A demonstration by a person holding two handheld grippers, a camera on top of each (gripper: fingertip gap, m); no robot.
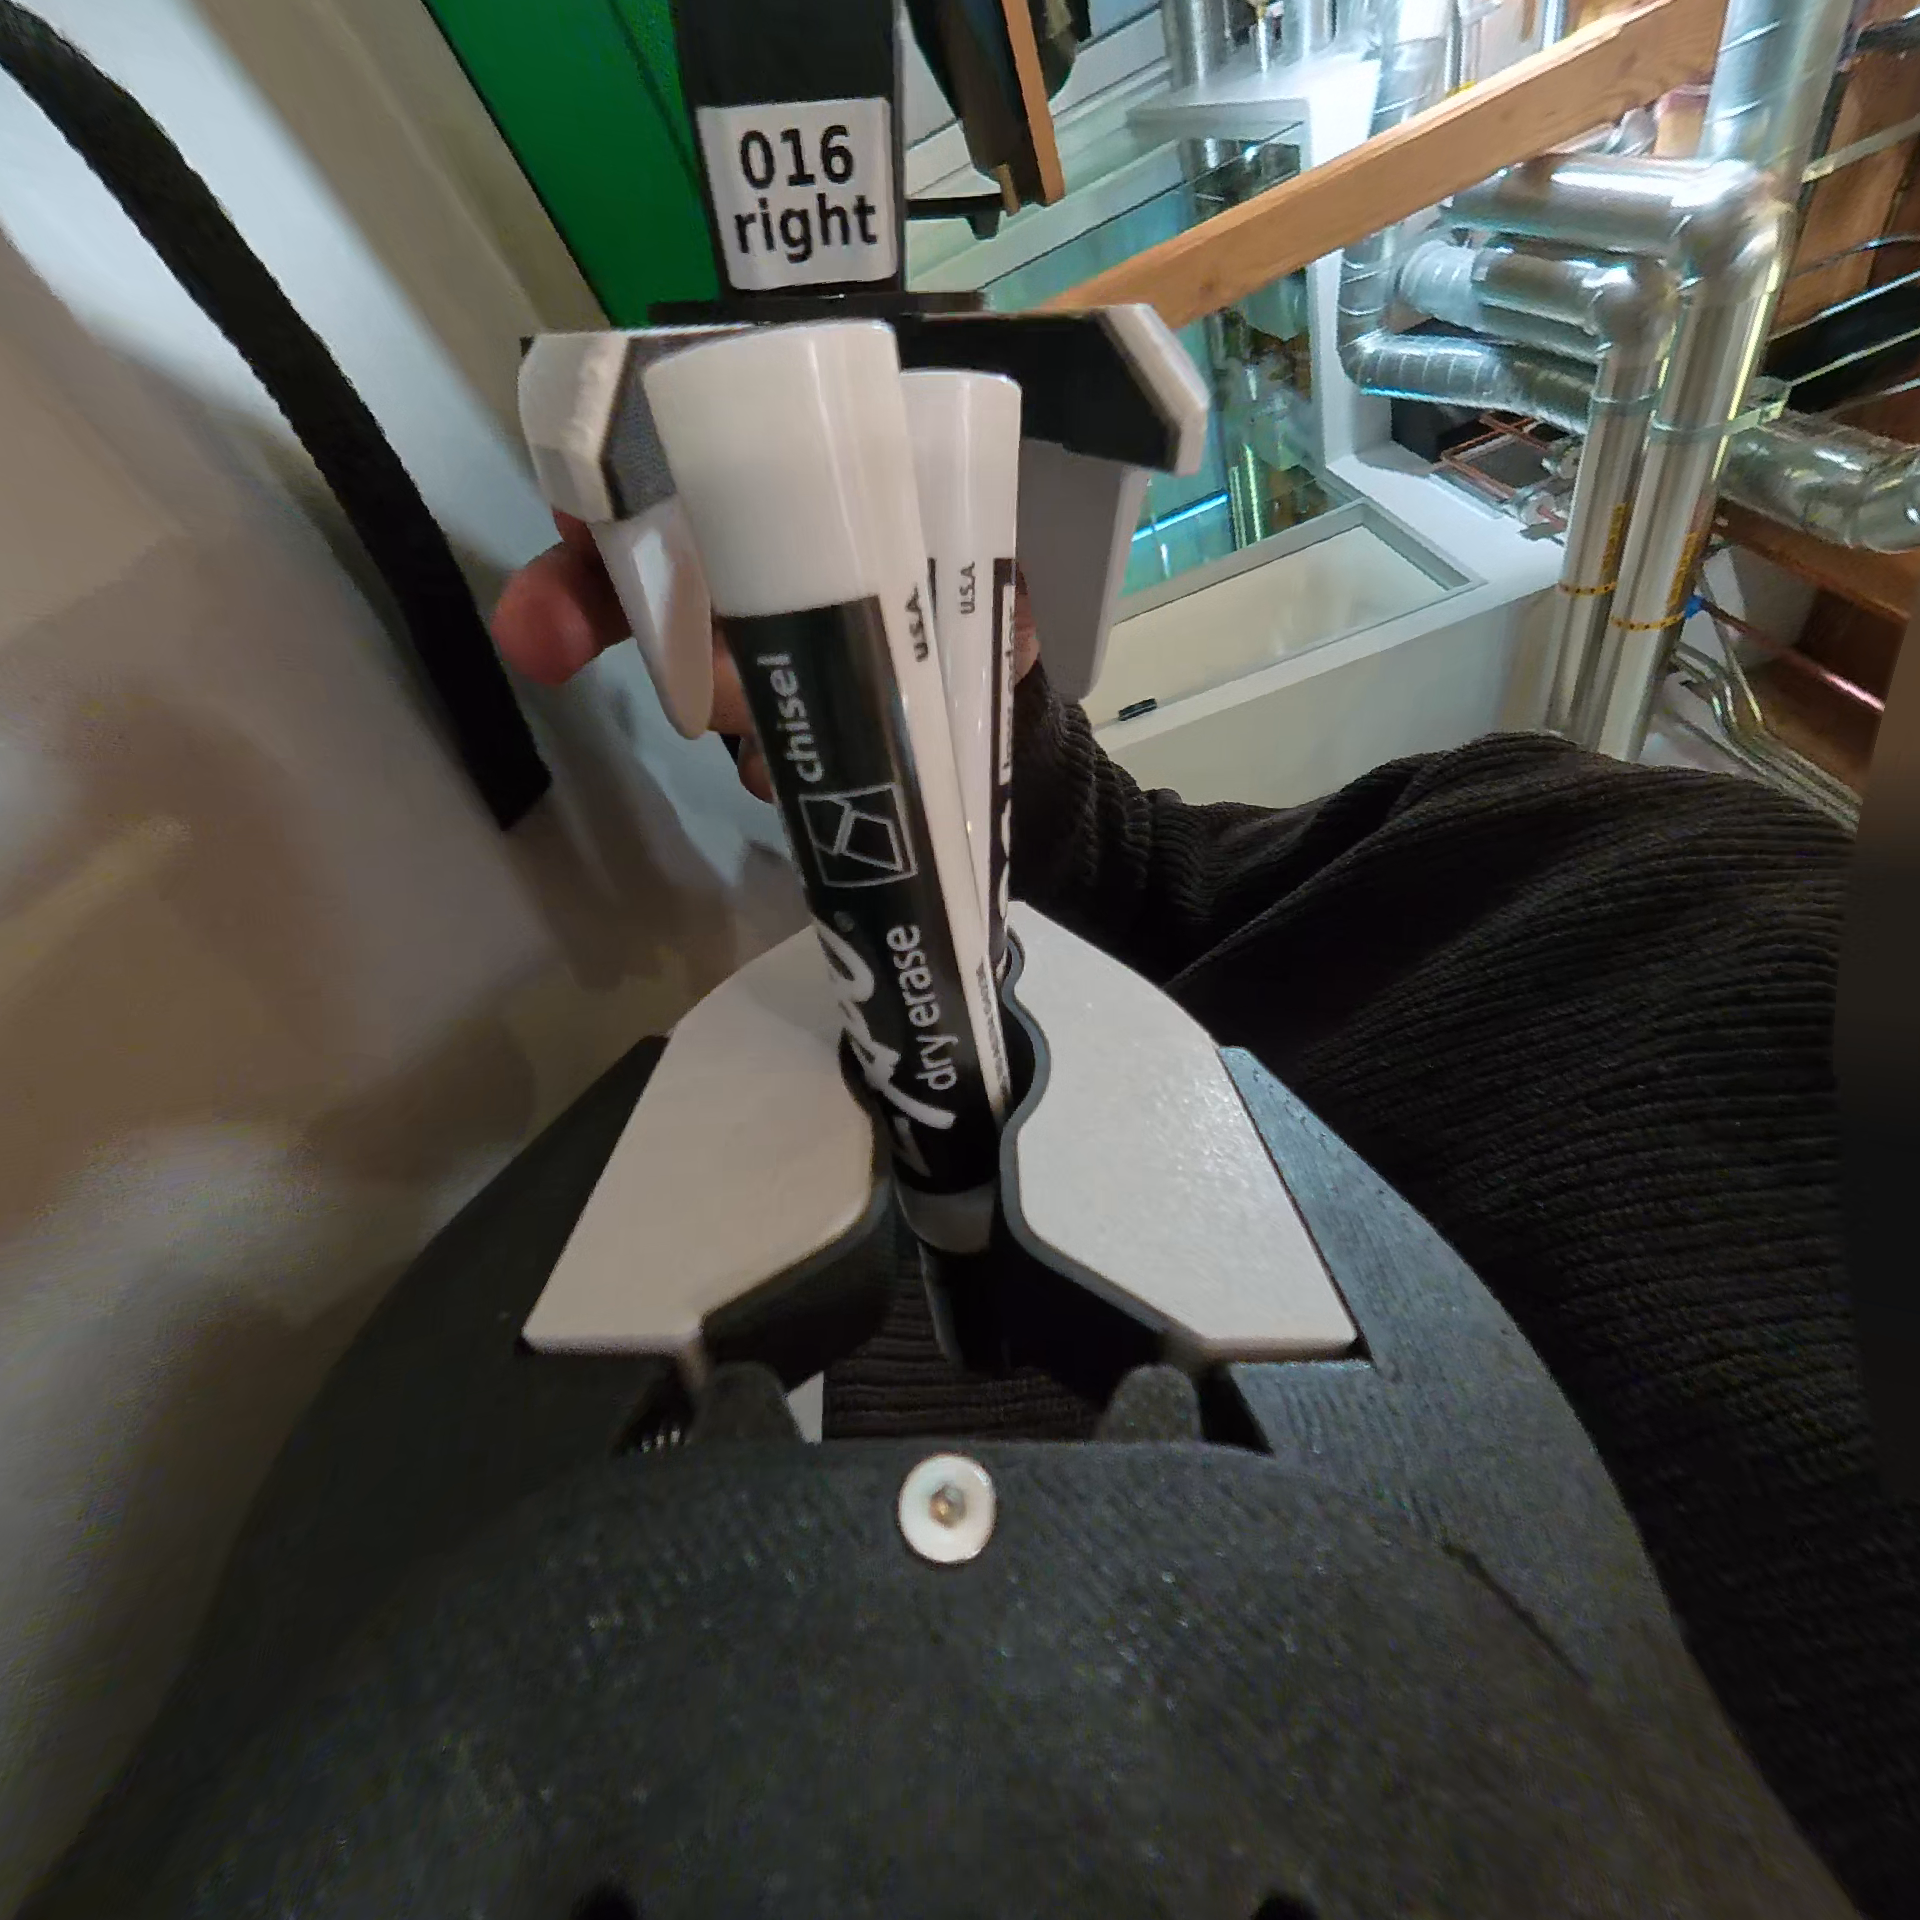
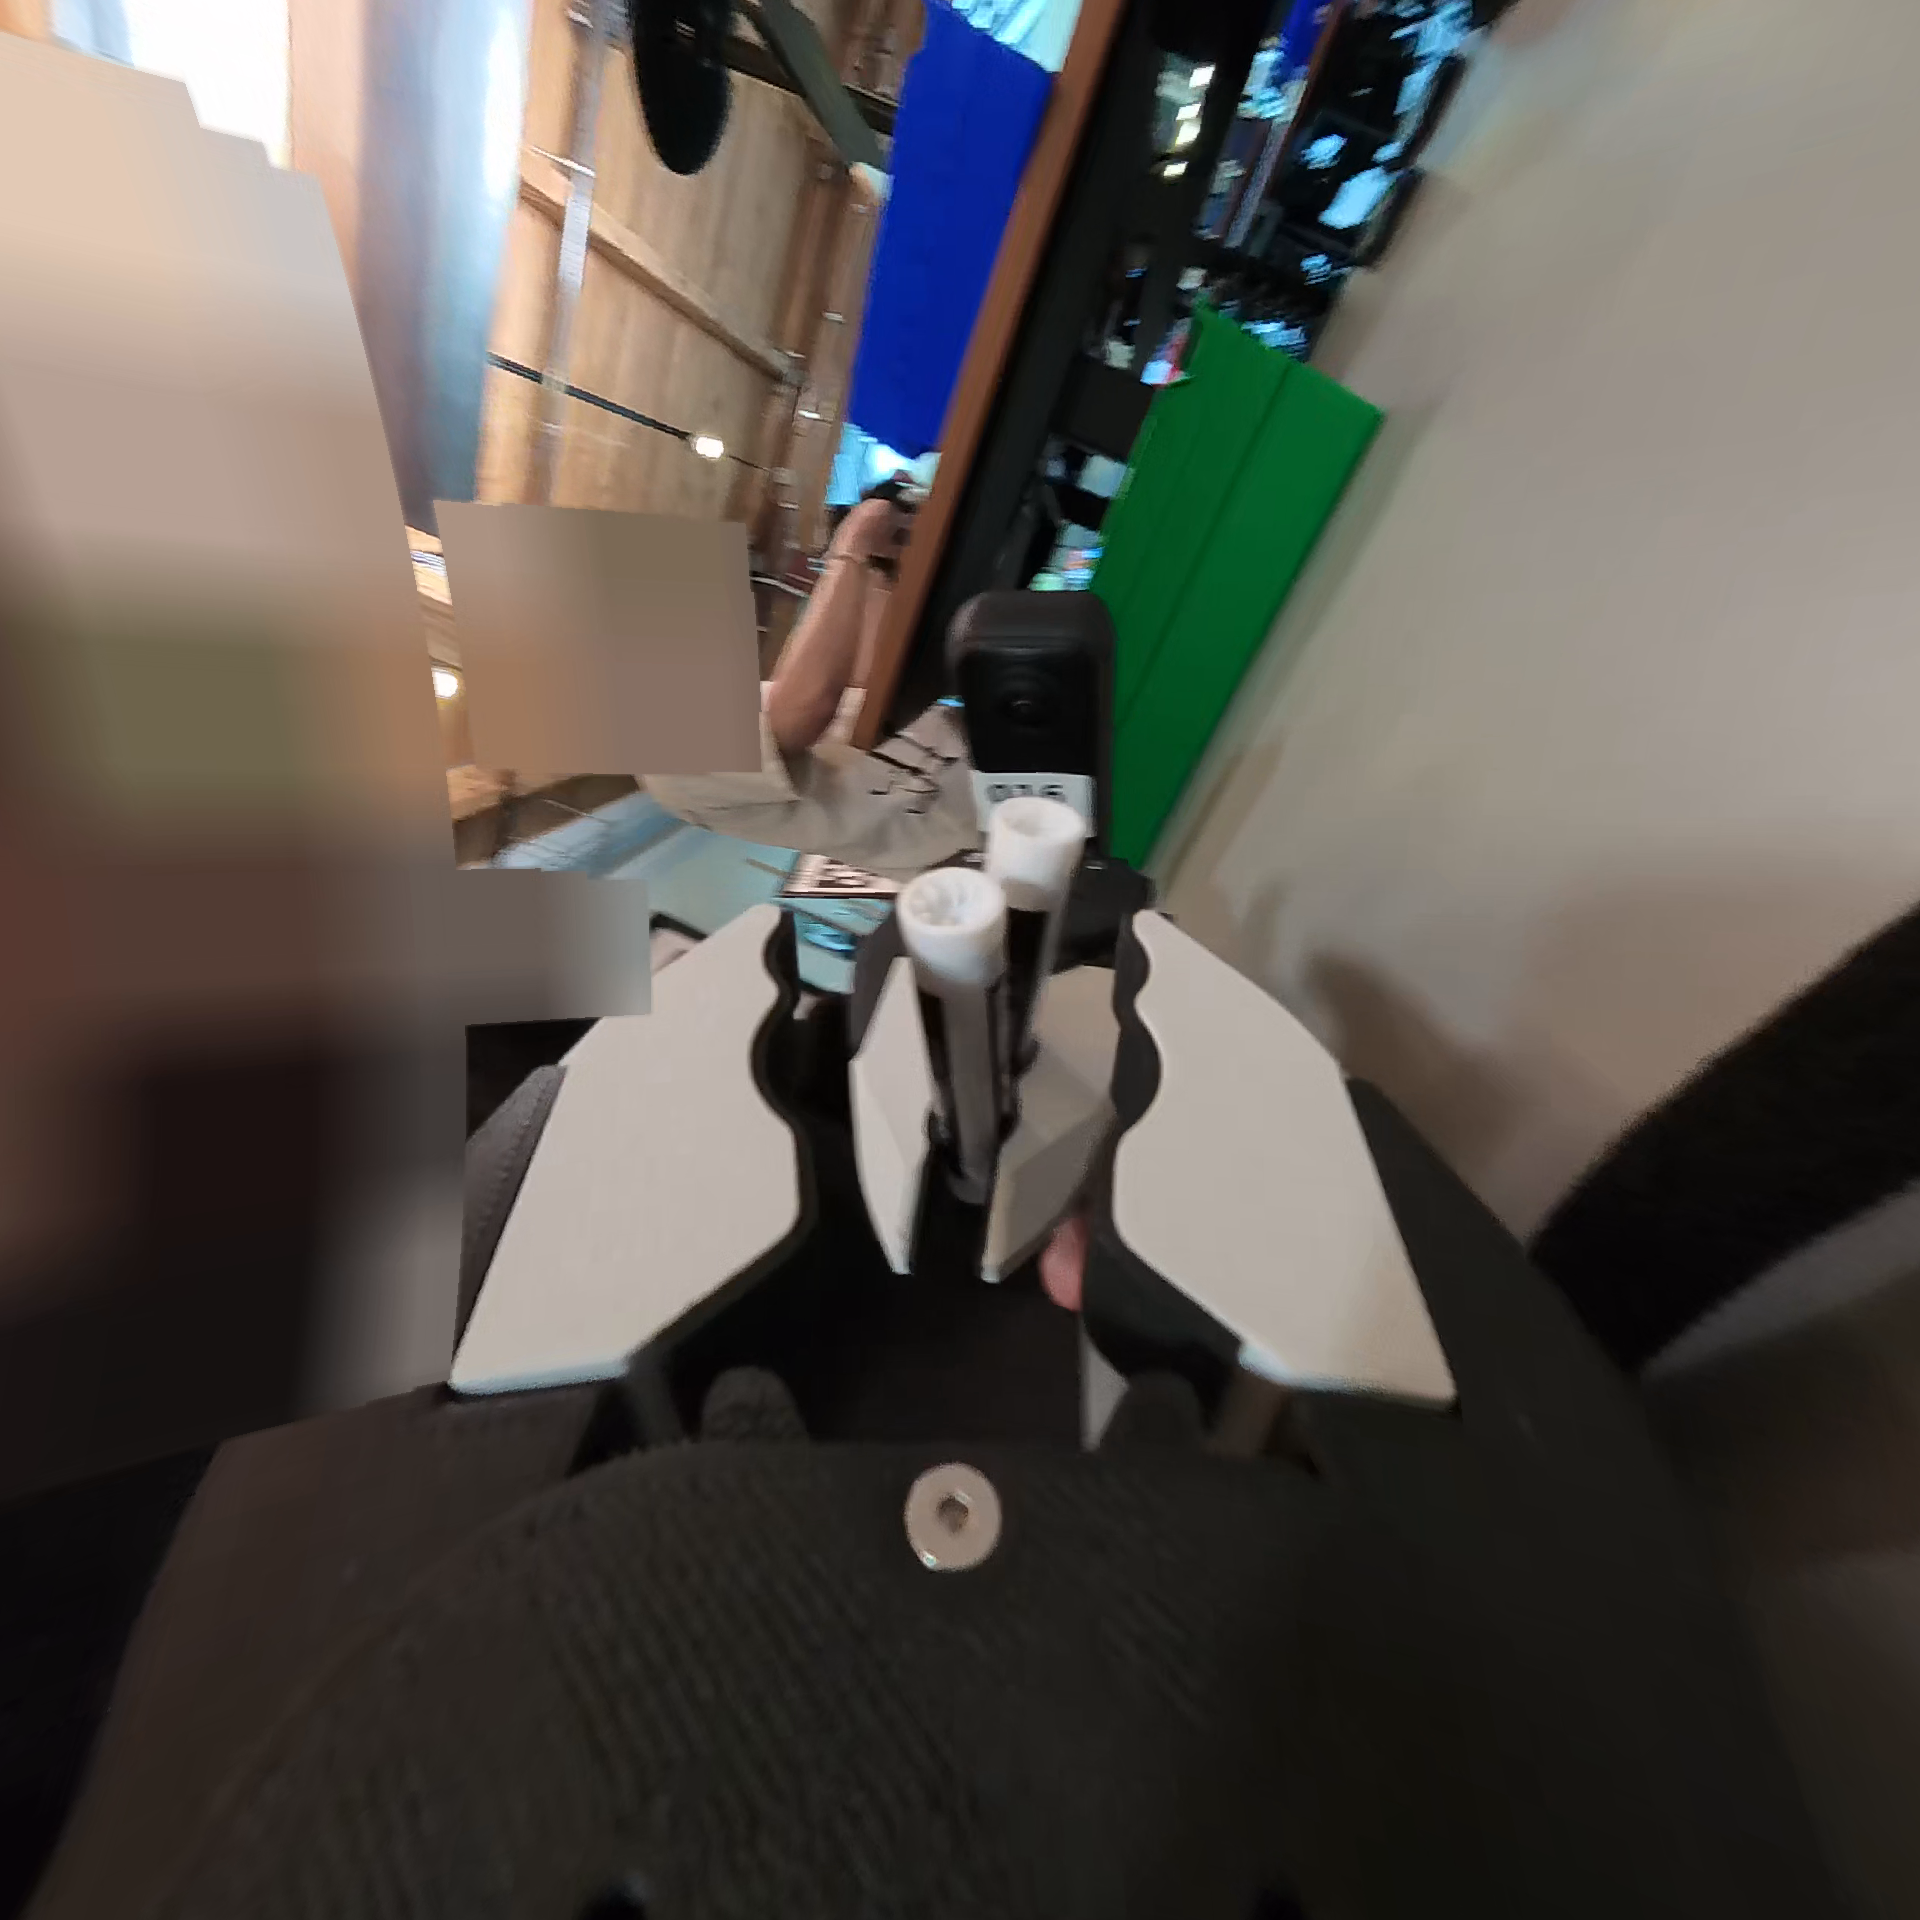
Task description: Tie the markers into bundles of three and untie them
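A bundle of black-and-white markers (image 1: 831, 665) stands between my left gripper's white fingers (image 1: 727, 1122). My left gripper (image 1: 925, 935) is shut on the bundle's lower end. Two markers show clearly; a third seems to lie behind them. I see no tie around them. My right gripper (image 1: 873, 623) faces me, its fingers spread on either side of the markers' white ends. In the right wrist view my right gripper (image 2: 956, 925) is wide open and empty. The left gripper (image 2: 945, 1262) sits between its fingers, holding the markers (image 2: 951, 935) with their ends toward the camera.
A person's hand (image 1: 540, 623) and black knitted sleeve (image 1: 1507, 987) hold the right gripper. A black cable (image 1: 343, 416) runs along a pale wall. A green panel (image 2: 1216, 582), silver ducts (image 1: 1621, 312) and another person (image 2: 831, 665) are in the background. The left gripper's tips are roughly 7 cm from the right gripper's.
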